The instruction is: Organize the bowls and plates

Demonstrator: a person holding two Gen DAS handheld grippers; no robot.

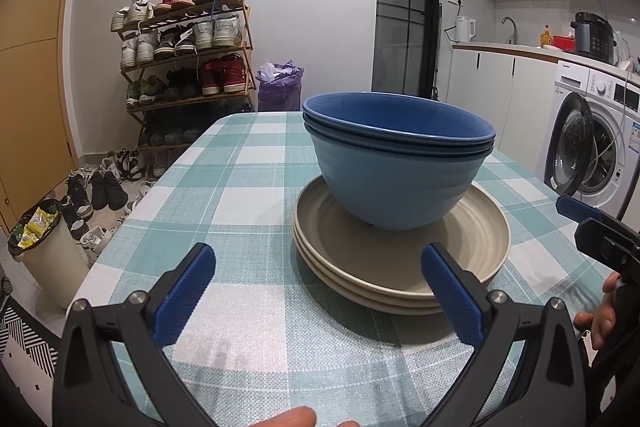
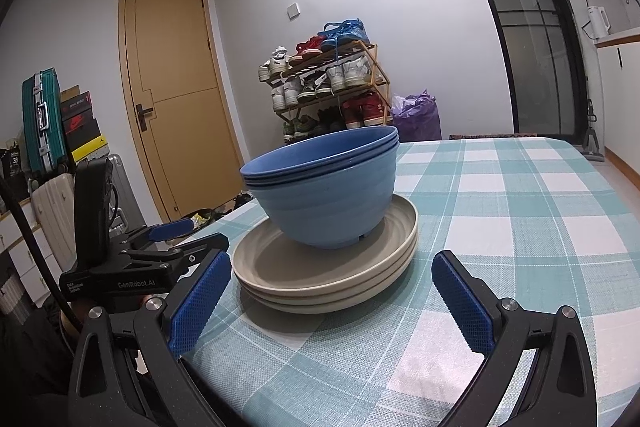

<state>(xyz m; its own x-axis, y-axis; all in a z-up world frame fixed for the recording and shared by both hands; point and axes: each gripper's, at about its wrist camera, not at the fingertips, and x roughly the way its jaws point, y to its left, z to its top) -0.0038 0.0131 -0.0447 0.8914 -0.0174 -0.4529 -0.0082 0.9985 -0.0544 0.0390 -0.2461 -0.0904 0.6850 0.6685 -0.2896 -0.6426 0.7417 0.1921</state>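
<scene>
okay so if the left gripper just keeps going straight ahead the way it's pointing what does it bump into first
Most likely the stack of beige plates: the left gripper is open and aimed slightly left of the stack's centre, with its right finger already in front of the near rim. The blue bowls sit behind that. Depth is uncertain.

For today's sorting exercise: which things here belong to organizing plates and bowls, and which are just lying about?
Job: nested blue plastic bowls; stacked beige ridged plates; open left claw; open right claw.
Lying about: wooden shoe rack; purple bag; white washing machine.
</scene>
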